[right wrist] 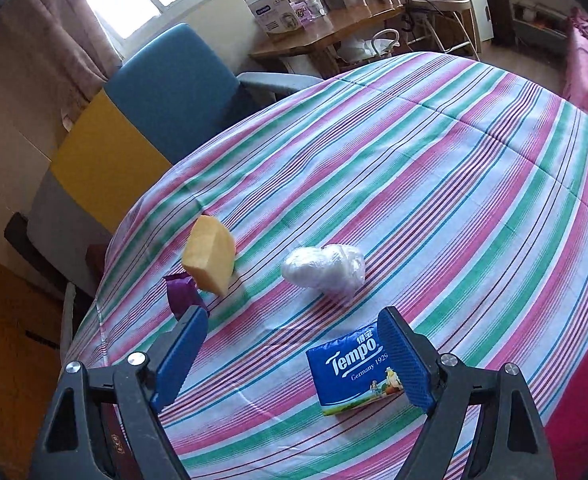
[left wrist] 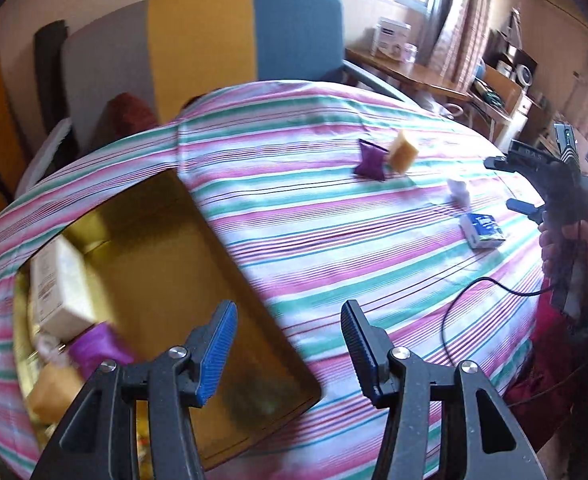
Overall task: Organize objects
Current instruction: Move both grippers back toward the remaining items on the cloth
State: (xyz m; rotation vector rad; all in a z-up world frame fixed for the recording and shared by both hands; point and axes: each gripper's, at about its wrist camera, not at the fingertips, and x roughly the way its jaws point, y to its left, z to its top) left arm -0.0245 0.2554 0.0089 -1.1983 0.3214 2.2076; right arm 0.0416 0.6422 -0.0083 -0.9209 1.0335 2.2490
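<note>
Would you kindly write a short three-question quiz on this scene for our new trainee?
1. True or false: the left gripper holds something.
2. Which item lies nearest the right gripper: A sponge, B tissue pack, C purple pouch?
3. Fill in: the gold tray lies on a ____ cloth.

Key:
1. False; its fingers are empty.
2. B, the tissue pack; the yellow sponge and purple pouch lie farther off.
3. Striped.

A chair (right wrist: pixel 166 92) with grey, yellow and blue panels stands in the upper left of the right wrist view. A wooden side table (right wrist: pixel 313 38) at top centre carries a white carton (right wrist: pixel 272 12). Curtains (right wrist: pixel 70 24) hang by the window.
</note>
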